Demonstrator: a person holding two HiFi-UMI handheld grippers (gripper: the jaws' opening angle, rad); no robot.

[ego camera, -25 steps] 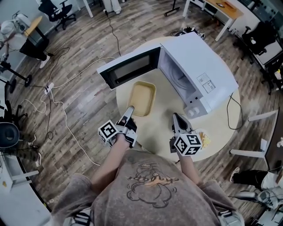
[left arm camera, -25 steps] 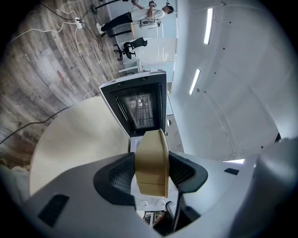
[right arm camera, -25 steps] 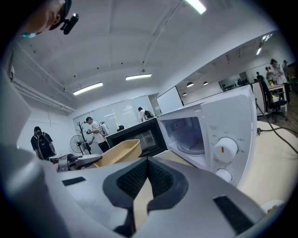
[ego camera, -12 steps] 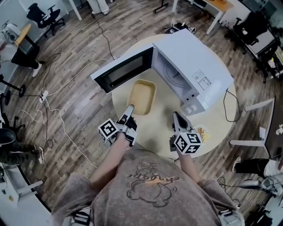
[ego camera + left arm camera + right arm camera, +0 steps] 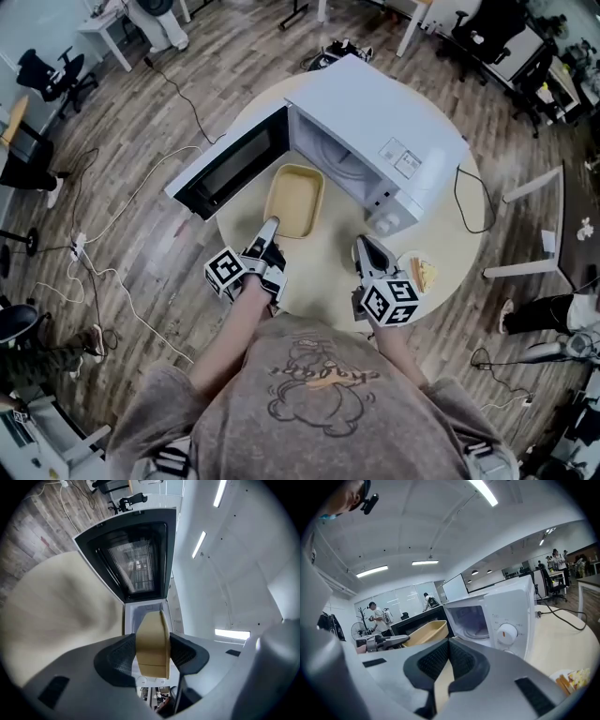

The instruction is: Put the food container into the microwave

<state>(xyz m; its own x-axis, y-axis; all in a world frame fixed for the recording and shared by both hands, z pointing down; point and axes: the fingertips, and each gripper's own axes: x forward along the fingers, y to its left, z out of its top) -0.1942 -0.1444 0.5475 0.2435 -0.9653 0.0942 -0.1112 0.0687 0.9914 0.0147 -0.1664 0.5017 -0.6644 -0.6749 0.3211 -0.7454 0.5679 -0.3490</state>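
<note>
The tan food container [image 5: 293, 200] sits in front of the open white microwave [image 5: 375, 141], whose door [image 5: 230, 164] swings out to the left. My left gripper [image 5: 270, 227] is shut on the container's near rim. In the left gripper view the container [image 5: 152, 630] is clamped between the black pads [image 5: 121, 656], with the door [image 5: 136, 555] and cavity beyond. My right gripper [image 5: 362, 246] hovers over the table [image 5: 323, 277] right of the container, shut and empty. The right gripper view shows its jaws closed [image 5: 448, 651], the container [image 5: 424, 632] to the left and the microwave cavity [image 5: 471, 620] ahead.
A plate with food [image 5: 422, 274] lies at the table's right edge, also low right in the right gripper view as a plate [image 5: 574, 679]. A power cable [image 5: 461, 202] runs off the table behind the microwave. Office chairs, desks and floor cables surround the round table.
The head view has swung, so microwave and table sit further left and up. My left gripper keeps its hold on the container's near rim. The right gripper has barely moved.
</note>
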